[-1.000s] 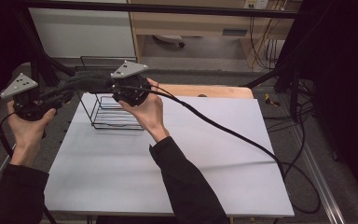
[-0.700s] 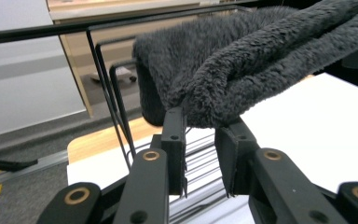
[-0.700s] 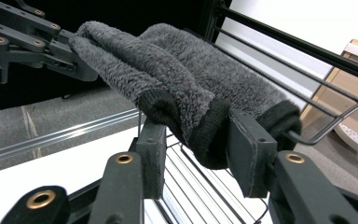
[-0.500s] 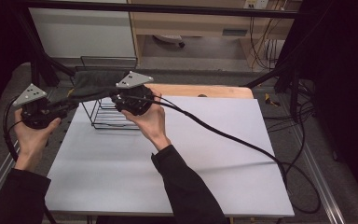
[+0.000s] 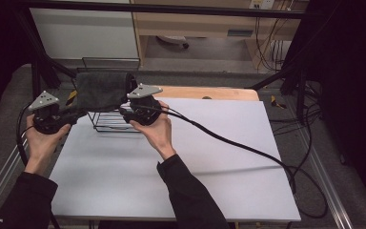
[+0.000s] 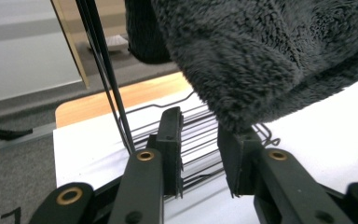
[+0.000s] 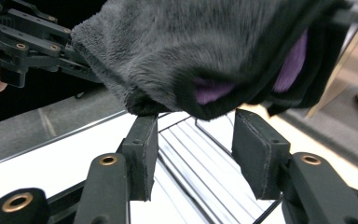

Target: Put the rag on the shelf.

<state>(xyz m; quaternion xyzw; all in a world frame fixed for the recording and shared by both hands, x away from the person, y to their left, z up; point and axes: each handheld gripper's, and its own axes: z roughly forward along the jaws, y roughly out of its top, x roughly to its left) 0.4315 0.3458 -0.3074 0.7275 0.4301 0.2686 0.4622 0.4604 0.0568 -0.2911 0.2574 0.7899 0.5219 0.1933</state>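
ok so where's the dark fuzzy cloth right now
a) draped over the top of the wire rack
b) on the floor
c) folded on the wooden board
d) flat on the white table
a, the dark cloth hangs over the top of the black wire rack, above the white table.

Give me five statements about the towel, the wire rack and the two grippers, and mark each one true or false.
1. The dark grey towel is above the wire rack. True.
2. The left gripper has its jaws pressed shut. False: there is a gap between them.
3. The towel lies flat on the white table. False: it is raised above the rack.
4. The right gripper has its jaws apart. True.
5. The rack is made of solid wood. False: it is thin black wire.
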